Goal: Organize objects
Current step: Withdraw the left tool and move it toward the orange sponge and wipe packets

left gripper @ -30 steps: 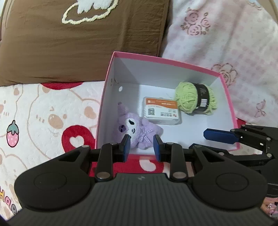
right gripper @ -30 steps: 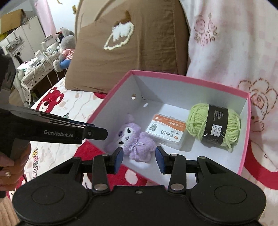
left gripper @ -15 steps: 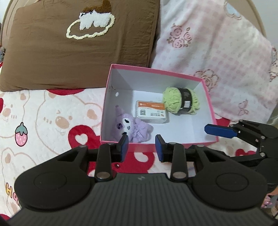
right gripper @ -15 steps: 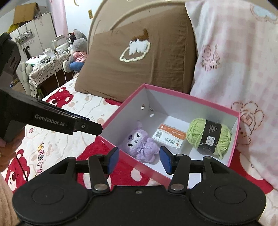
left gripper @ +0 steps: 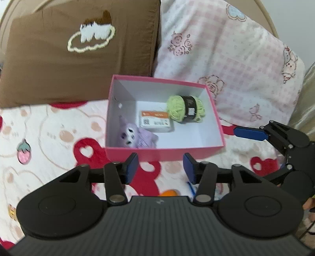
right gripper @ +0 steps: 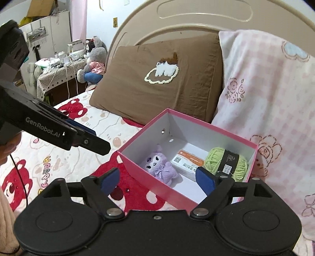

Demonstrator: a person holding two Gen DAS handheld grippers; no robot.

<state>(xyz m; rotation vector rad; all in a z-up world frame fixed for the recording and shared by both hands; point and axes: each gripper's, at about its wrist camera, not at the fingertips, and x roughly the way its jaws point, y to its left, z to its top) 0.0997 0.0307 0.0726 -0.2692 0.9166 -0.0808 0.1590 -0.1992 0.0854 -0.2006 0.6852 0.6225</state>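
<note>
Pink box (left gripper: 163, 152) on bed w/ three items inside; both claws empty, jaws just opened.
Purple plush (left gripper: 135, 135), orange-label pack (left gripper: 155, 122) & green yarn (left gripper: 185, 108) are seen in box from both views. Left claw (left gripper: 159, 170) is held part open, right claw (right gripper: 157, 179) wide, nothing between. Only right view shows headboard (right gripper: 196, 17) & cluttered side table (right gripper: 59, 72); only left shows orange object (left gripper: 170, 193) under claw.

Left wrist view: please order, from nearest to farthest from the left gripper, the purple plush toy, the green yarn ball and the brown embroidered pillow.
From the left gripper:
1. Purple plush toy, near left corner of the pink cardboard box.
2. Green yarn ball, box's far right.
3. Brown embroidered pillow, behind the box.
</note>
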